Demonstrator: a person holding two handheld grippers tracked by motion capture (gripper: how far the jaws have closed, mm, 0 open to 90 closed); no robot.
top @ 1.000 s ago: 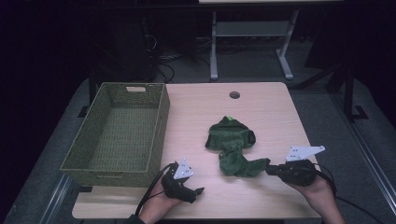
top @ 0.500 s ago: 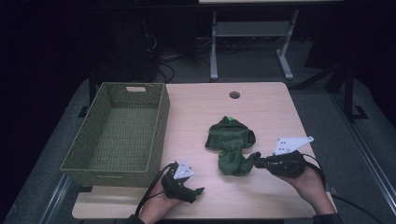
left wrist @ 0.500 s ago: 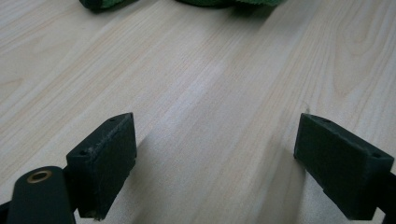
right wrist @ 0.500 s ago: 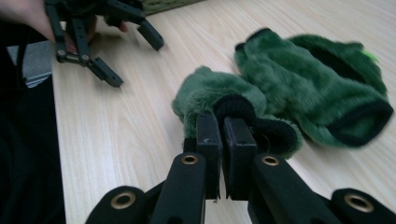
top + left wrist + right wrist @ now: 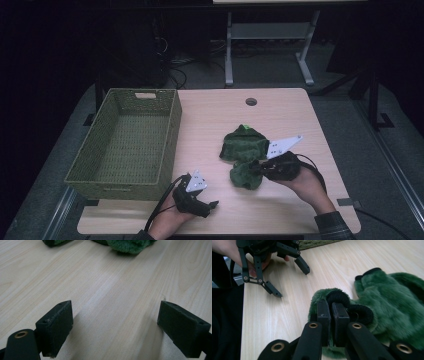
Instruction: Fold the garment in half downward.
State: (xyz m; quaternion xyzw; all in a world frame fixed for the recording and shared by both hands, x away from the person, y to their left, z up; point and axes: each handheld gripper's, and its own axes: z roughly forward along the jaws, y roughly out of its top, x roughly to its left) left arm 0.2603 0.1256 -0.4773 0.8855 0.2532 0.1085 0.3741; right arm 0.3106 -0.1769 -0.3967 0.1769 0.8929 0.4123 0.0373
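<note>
Over the last second the right gripper has slid leftward across the pale wooden table, folding the near end of the fuzzy dark-green fabric piece up against the rest (a fold, or a gather for lifting). Its jaws are pinched on that fabric edge; the cloth lies mid-table, right of the olive woven basket. The left gripper, jaws spread, rests near the front edge, with bare tabletop between.

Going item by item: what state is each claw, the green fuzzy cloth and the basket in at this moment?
Left claw: open, nothing between its jaws, low over the table.
Right claw: shut on the green fuzzy cloth.
Green fuzzy cloth: bunched up on the table, near edge pinched.
Basket: upright, empty.
</note>
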